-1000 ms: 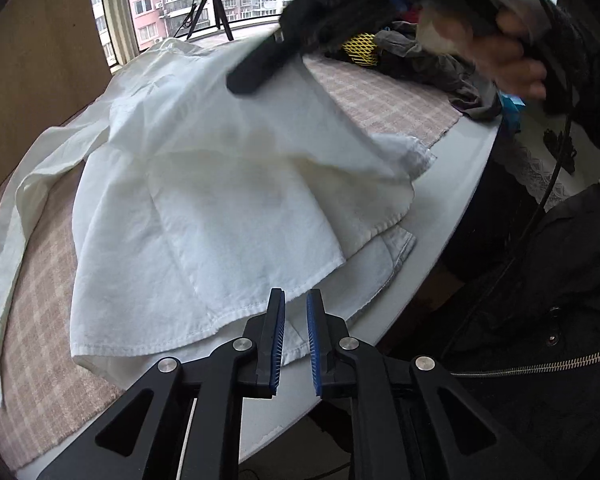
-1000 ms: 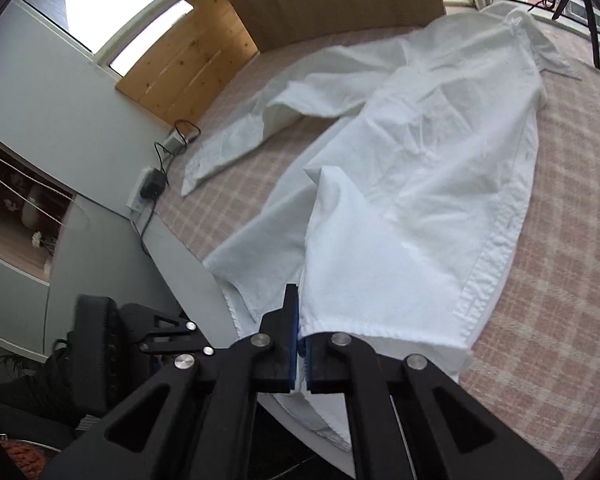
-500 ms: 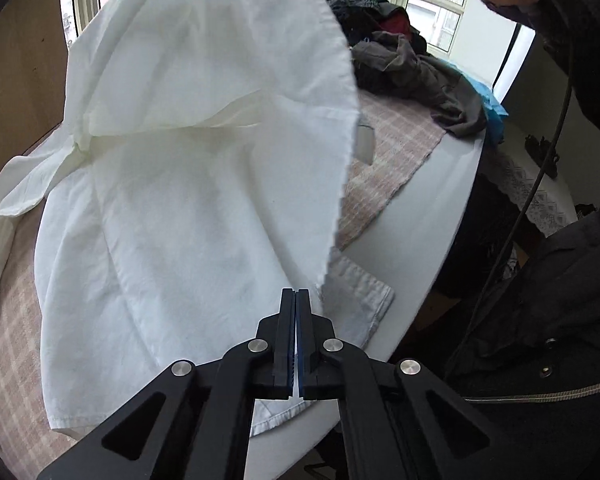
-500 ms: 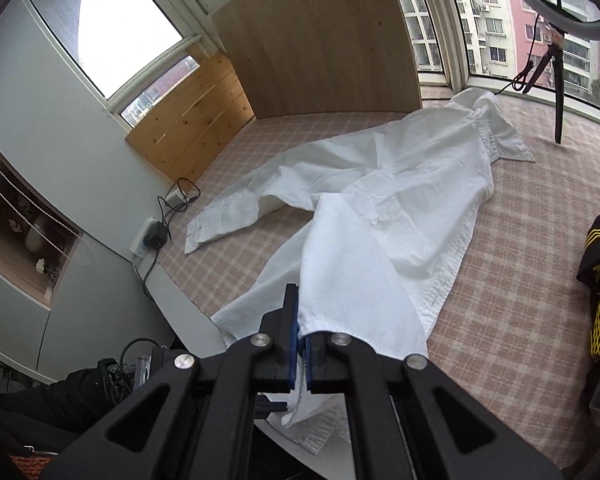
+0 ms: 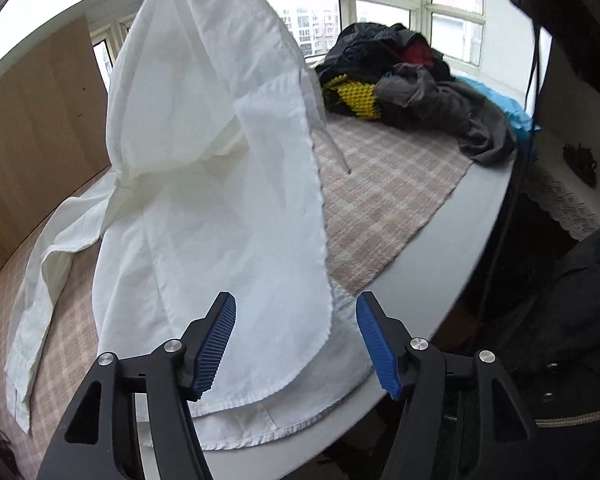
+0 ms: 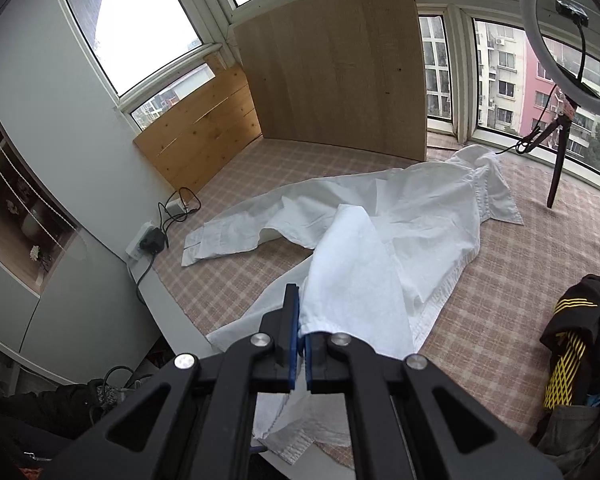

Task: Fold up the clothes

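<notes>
Half a second ago our left gripper was pressed together; now it is spread wide, while our right gripper keeps pinching the white shirt hem aloft; no readable writing.

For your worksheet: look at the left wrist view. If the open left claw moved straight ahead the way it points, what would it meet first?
Most likely the white shirt: its hanging hem sits between the left claw fingers, just ahead, though depth is hard to judge.
</notes>
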